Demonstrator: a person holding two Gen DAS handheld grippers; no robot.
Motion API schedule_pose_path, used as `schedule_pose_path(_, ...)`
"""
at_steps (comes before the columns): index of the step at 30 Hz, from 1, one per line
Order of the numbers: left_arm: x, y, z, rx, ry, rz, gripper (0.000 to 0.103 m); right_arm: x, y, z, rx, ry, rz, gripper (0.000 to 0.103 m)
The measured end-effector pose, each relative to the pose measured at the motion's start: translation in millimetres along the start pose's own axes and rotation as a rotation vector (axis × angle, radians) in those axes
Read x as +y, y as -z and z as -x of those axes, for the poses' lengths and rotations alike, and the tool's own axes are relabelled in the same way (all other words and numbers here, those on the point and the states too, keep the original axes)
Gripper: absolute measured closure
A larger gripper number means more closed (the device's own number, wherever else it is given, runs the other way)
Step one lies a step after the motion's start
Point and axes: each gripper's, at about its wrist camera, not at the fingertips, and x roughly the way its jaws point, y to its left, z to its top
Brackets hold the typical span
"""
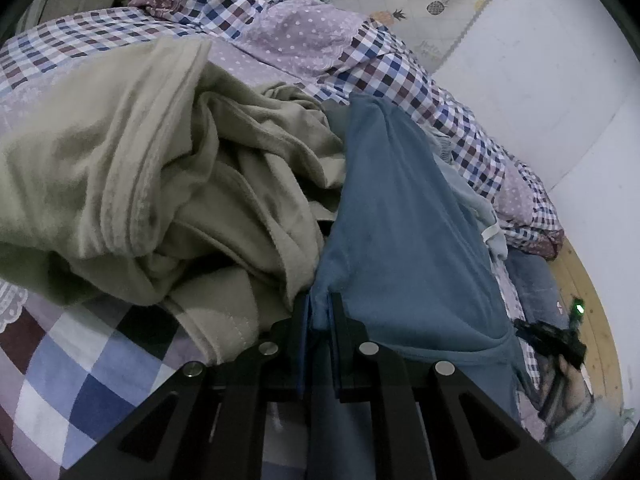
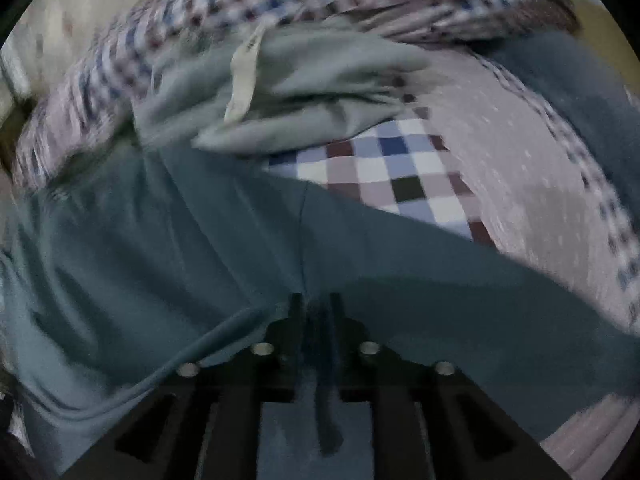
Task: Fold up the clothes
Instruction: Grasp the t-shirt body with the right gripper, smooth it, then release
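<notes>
Left gripper (image 1: 319,312) clamped on soft blue knit garment (image 1: 404,220) lying on checked bedspread (image 1: 80,380) beside crumpled beige garment (image 1: 168,168); right gripper (image 2: 316,312) also pinching it, blurred; keep the edge taut and corners level before folding.

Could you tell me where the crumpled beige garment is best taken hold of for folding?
I'd grip the beige garment by its stitched hem edge, which lies flat and exposed on the checked bedspread. Come in low from the near side; the middle is bunched in thick folds.
</notes>
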Motion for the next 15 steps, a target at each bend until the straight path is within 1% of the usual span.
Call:
schedule_pose_path(1, 0, 0, 0, 0.001, -0.001, -0.001, 0.094, -9, 6, 9, -0.019, -0.017, -0.039, 0.054)
schedule_pose_path(3, -1, 0, 0, 0.001, -0.004, -0.001, 0.094, -31, 23, 25, -0.027, -0.101, -0.134, 0.053)
schedule_pose_path(5, -2, -1, 0, 0.002, -0.005, 0.002, 0.094, -43, 36, 30, 0.0, -0.168, -0.206, 0.053)
schedule_pose_path(8, -3, 0, 1, 0.0, -0.005, 0.005, 0.094, -45, 51, 29, 0.039, -0.248, -0.268, 0.053)
schedule_pose_path(10, -2, -1, 2, -0.001, -0.003, 0.007, 0.094, -40, 54, 25, 0.049, -0.254, -0.274, 0.054)
schedule_pose_path(15, -2, -2, 1, 0.0, -0.002, 0.012, 0.094, -30, 59, 12, 0.069, -0.202, -0.286, 0.055)
